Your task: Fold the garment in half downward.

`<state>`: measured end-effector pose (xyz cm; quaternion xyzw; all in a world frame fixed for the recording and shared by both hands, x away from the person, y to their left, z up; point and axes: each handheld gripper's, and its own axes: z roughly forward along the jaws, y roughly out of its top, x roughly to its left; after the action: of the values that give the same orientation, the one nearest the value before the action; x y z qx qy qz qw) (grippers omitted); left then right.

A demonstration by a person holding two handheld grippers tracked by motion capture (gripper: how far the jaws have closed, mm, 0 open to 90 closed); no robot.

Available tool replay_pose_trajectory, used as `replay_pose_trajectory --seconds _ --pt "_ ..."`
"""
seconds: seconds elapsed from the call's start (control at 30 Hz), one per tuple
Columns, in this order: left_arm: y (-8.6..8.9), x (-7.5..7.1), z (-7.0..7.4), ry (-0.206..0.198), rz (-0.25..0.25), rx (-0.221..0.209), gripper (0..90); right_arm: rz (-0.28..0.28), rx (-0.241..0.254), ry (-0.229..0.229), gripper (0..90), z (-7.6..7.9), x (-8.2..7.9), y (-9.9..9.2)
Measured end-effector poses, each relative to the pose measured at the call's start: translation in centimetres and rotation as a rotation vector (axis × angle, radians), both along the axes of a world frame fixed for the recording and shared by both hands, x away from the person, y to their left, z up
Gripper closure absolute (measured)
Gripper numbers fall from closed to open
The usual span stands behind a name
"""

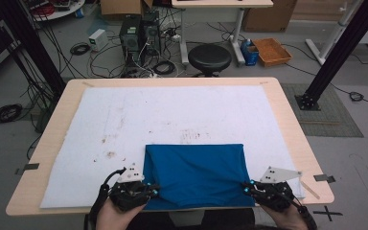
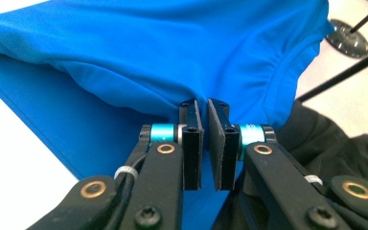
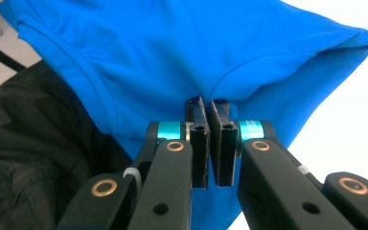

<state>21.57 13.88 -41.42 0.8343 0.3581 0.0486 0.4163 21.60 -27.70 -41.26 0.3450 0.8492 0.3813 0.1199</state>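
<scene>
At the near edge of the surface [image 1: 287, 124], on the white cloth sheet [image 1: 124, 124] that covers it, lies a blue T-shirt [image 1: 195, 172], folded to a rectangle. Its near hem reaches the edge closest to me. My left tongs [image 1: 154, 189] are clamped on the near left corner of the shirt, and my right tongs [image 1: 246, 188] are clamped on the near right corner. In the left gripper view the left tongs [image 2: 205, 111] have their jaws pressed together with a fold of blue fabric pinched between the tips, and the ribbed neckline shows at the upper right. In the right gripper view the right tongs [image 3: 207, 109] stand the same way, closed on a gathered fold, and the cloth rises from them in soft creases. The white sheet carries some brown stains [image 1: 109, 154] left of the shirt. Beyond the far edge, on the floor, stand a black round stool [image 1: 209, 58], a black computer tower [image 1: 130, 33] among cables, and an orange tray [image 1: 271, 51].
</scene>
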Motion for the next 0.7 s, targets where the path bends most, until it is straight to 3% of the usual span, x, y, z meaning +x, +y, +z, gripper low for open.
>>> replay_pose_trajectory --seconds 0.13,0.4,0.47,0.53,0.57,0.63,0.7 --pt "-0.2 -0.4 -0.7 0.014 -0.021 0.028 84.3 0.007 -0.021 -0.013 87.8 -0.3 -0.2 0.1" --pt "-0.1 -0.5 -1.4 0.015 -0.017 0.052 82.5 0.02 -0.068 -0.027 86.5 -0.7 -0.6 0.4" --pt "-0.1 -0.5 -1.4 0.015 -0.01 0.056 73.5 0.025 -0.079 -0.034 76.4 -0.8 -0.6 0.4" --pt "-0.1 -0.5 -1.4 0.007 -0.002 0.061 56.7 0.016 -0.075 -0.042 66.3 -0.7 -0.4 0.3" --pt "-0.1 -0.6 -1.1 -0.037 0.02 0.082 51.7 0.006 -0.068 -0.049 61.9 -0.5 -0.3 0.1" --pt "0.0 -0.3 -0.7 -0.066 0.028 0.08 44.7 -0.023 -0.065 -0.075 58.5 0.0 0.3 -0.3" --pt "0.2 0.0 -0.4 -0.079 0.03 0.074 43.5 -0.061 -0.059 -0.104 54.8 0.7 1.5 -0.8"
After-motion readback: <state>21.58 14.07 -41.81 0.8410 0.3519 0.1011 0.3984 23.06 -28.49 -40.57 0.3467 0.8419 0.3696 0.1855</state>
